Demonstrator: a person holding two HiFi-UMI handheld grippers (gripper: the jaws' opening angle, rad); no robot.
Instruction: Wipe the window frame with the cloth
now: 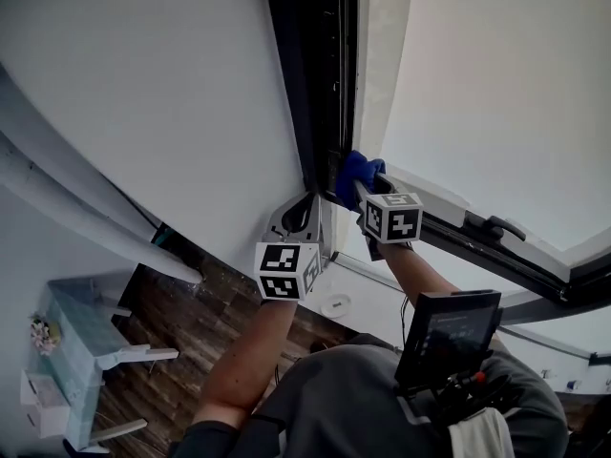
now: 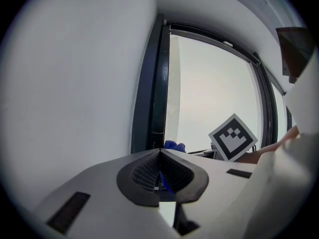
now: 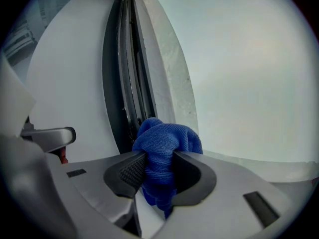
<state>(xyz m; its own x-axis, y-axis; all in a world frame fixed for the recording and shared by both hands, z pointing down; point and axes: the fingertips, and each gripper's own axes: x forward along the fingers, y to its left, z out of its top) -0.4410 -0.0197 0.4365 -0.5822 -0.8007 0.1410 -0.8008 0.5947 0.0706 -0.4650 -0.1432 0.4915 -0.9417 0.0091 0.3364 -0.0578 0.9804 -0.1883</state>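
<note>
Pinching the blue cloth, the right gripper holds it on the dark window frame for rubbing, while the left gripper, squeezed together on nothing, waits nearby.

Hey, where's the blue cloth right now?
The blue cloth is bunched between the jaws of the right gripper, at the lower end of the dark window frame, just right of centre in the head view.

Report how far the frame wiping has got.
Done: the right gripper is clamped on the blue cloth. In hand: the cloth sits against the lower end of the dark window frame. Left: the stretch above it; no wiped streaks show, so progress is unclear. The left gripper is shut, empty.
</note>
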